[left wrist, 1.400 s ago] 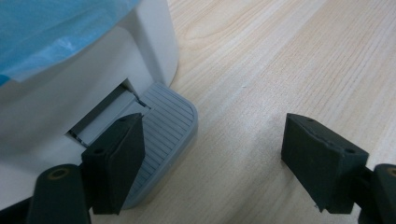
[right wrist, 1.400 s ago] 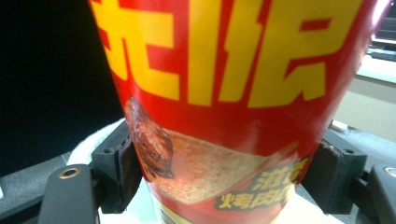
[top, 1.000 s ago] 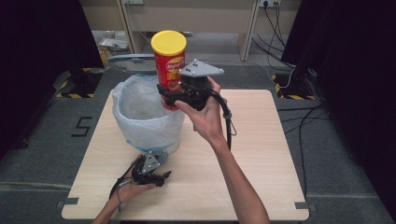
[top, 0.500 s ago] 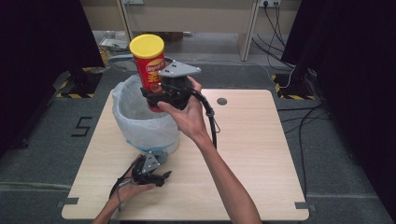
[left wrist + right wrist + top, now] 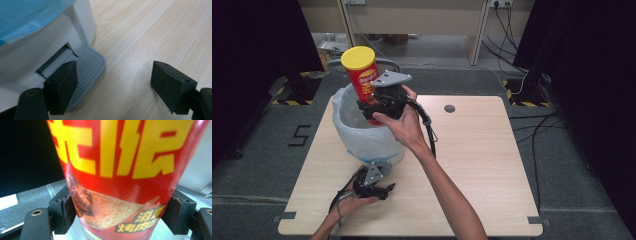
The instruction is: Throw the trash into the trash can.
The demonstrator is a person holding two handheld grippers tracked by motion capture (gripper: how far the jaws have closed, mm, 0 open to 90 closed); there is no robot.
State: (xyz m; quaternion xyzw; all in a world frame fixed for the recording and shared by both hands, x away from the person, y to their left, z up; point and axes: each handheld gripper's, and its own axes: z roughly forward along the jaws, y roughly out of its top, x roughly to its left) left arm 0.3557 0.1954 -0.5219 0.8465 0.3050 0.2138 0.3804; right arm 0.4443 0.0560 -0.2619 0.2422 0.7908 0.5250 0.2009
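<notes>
With the right gripper [image 5: 373, 102] clamped on the red canister [image 5: 363, 76] above the lined bin [image 5: 362, 135], and the left gripper [image 5: 113, 86] wide open and empty, one jaw on the bin's pedal [image 5: 87, 67], the drop-in step seems in hand, next calling for release.

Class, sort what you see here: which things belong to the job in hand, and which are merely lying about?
In the job:
red chip can, clamped in right gripper
lined pedal bin
grey pedal under the open left gripper

Lying about:
floor cables
grommet hole in table
</notes>
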